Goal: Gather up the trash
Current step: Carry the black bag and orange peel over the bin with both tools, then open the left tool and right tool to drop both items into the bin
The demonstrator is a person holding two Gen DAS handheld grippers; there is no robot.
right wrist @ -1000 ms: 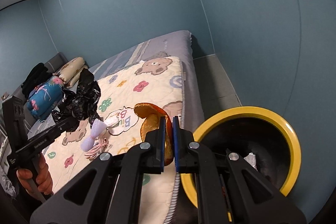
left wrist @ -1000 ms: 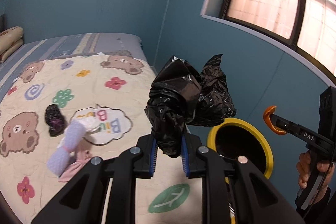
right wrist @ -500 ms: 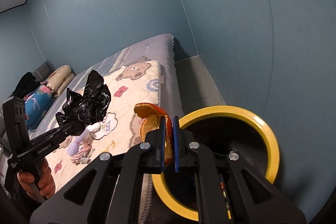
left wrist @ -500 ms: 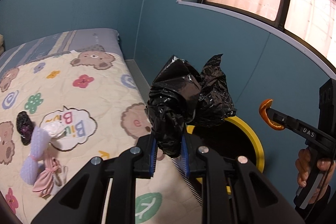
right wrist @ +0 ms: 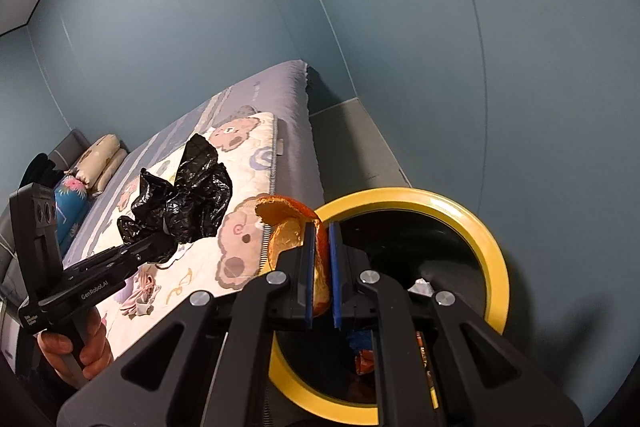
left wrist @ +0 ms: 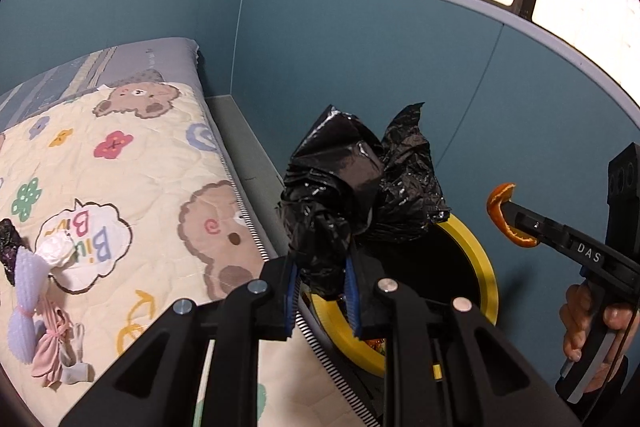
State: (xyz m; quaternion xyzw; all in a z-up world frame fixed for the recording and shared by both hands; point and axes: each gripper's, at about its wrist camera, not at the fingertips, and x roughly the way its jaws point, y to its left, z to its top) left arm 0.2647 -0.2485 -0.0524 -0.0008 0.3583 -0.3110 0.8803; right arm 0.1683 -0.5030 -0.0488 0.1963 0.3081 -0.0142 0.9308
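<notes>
My right gripper (right wrist: 320, 283) is clenched on the orange peel (right wrist: 294, 227), its long axis upright, near the bin's (right wrist: 486, 247) bed-side rim. My left gripper (left wrist: 320, 291) grasps the black bag (left wrist: 356, 187), also upright. Risk: bag may catch on the rim or fall on the bed (left wrist: 132, 167).

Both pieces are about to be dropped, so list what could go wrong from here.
1. The crumpled black plastic bag in the left gripper is bulky and light; released off-centre, it may catch on the yellow rim of the bin or drift to the floor.
2. The orange peel is pinched at one edge by the right gripper and may stick to a pad instead of falling.
3. Both grippers crowd the same opening and could bump.
</notes>
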